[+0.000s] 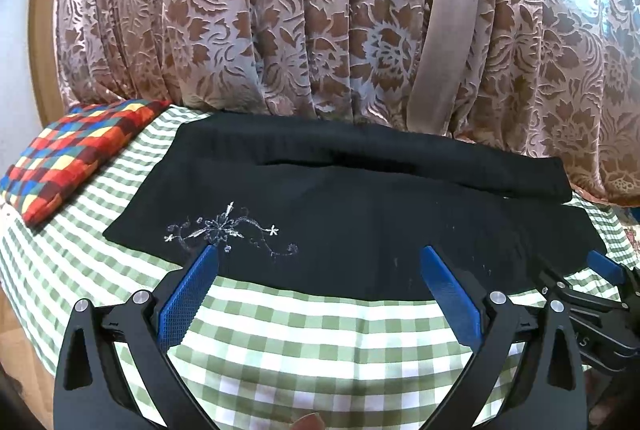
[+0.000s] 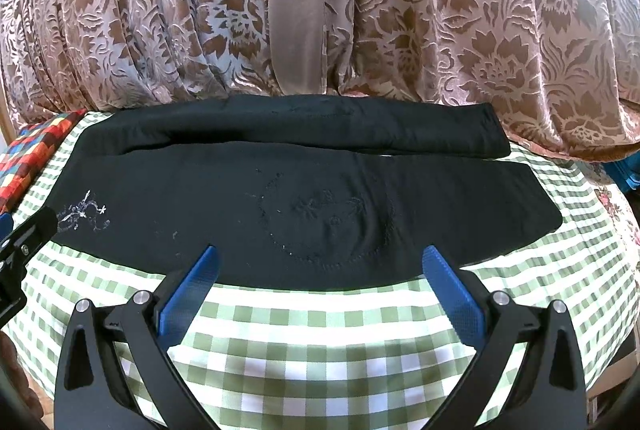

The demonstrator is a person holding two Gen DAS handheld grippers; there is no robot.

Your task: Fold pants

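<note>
Both grippers, left point(image 1: 318, 258) and right point(image 2: 318, 258), wide apart (empty), tips over the black pants' point(image 2: 280, 205) near edge.

Our left tool point(image 1: 318, 262) points forward with its two blue-padded fingers point(image 1: 192, 294) spread wide, nothing between them. Our right tool point(image 2: 320, 262) matches that pose, its blue fingers point(image 2: 452, 294) equally splayed and gripping nothing. We hold the two side by side at about the same level: the right tool's tip shows at the right edge of the left wrist view, the left tool's body at the left edge of the right.
</note>
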